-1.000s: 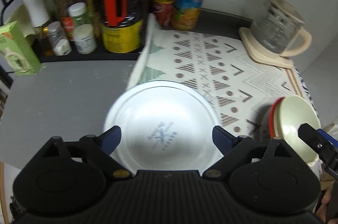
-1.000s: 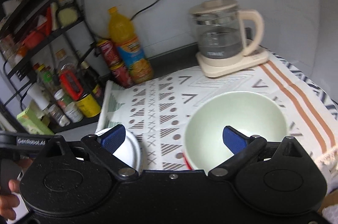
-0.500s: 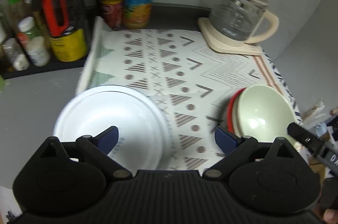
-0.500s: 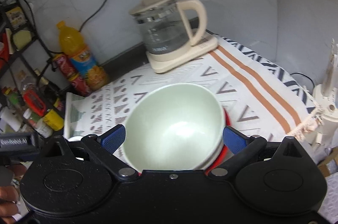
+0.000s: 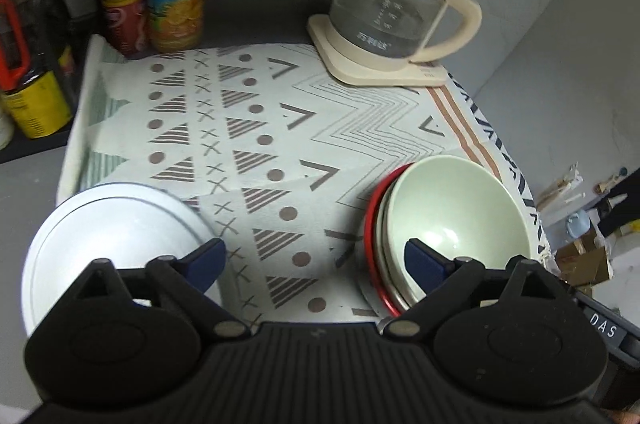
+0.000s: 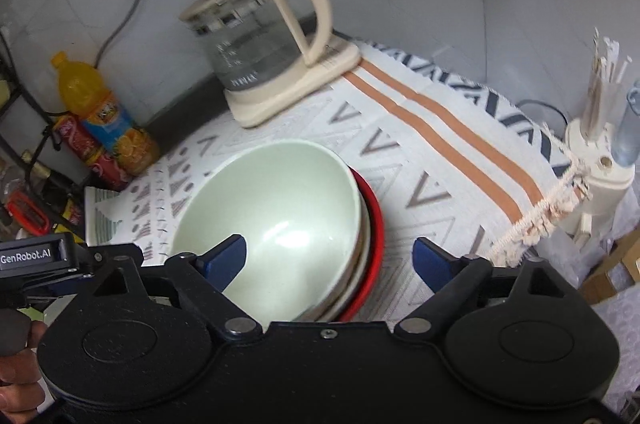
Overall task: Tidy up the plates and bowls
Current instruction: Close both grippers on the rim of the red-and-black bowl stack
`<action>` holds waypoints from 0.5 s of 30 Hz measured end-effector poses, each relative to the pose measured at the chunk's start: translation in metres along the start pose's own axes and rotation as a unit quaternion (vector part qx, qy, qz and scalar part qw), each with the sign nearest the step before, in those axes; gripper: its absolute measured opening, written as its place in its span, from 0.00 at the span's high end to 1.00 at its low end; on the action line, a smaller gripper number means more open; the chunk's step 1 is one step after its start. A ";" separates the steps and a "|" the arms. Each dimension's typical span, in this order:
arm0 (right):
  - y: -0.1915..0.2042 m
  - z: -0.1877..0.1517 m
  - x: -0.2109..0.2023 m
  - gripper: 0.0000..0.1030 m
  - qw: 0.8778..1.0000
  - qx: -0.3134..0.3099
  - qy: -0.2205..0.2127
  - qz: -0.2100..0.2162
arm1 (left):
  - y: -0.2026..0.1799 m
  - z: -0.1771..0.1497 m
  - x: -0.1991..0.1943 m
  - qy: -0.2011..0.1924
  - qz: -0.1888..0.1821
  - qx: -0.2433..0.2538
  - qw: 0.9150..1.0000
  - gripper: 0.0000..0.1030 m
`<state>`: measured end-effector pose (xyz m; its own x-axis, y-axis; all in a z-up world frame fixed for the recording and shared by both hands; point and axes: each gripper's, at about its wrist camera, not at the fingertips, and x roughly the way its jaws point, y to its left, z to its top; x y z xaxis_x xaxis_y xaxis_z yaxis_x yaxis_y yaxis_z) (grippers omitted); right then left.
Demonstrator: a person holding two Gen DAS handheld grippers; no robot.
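The stack of bowls sits on the near right part of the patterned cloth (image 5: 320,128): a pale green bowl (image 6: 276,220) nested on top, tilted, over a paler dish and a red plate (image 6: 370,224) at the bottom. The right gripper (image 6: 328,260) hangs just near of the stack and looks down into it; its jaws are closing, with the right-hand wall of the green bowl and the edges under it lying between the pads, though no pad visibly presses yet. The left gripper (image 5: 316,256) stands wide and holds nothing, its gap over bare cloth. The white plate (image 5: 108,236) lies at the cloth's near left edge, under that gripper's left finger. The right hand is judged the nearer to the bowls, the left to the plate.
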<state>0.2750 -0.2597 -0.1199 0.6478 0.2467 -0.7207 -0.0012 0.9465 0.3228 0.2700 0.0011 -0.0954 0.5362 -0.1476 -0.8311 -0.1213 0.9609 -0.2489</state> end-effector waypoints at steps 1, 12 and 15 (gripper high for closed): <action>-0.001 0.000 0.003 0.21 1.000 0.004 0.005 -0.005 | -0.002 0.001 0.004 0.002 -0.005 0.004 1.000 0.09; -0.008 -0.007 0.033 0.44 0.998 0.032 0.044 -0.037 | -0.013 0.011 0.057 0.054 -0.052 0.034 0.997 0.33; -0.011 -0.007 0.040 0.48 0.997 0.047 0.050 -0.043 | -0.011 0.013 0.072 0.069 -0.060 0.034 0.995 0.39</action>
<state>0.2956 -0.2585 -0.1572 0.5628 0.1886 -0.8048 0.1254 0.9429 0.3087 0.3203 -0.0168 -0.1463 0.4239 -0.2891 -0.8583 -0.0039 0.9471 -0.3209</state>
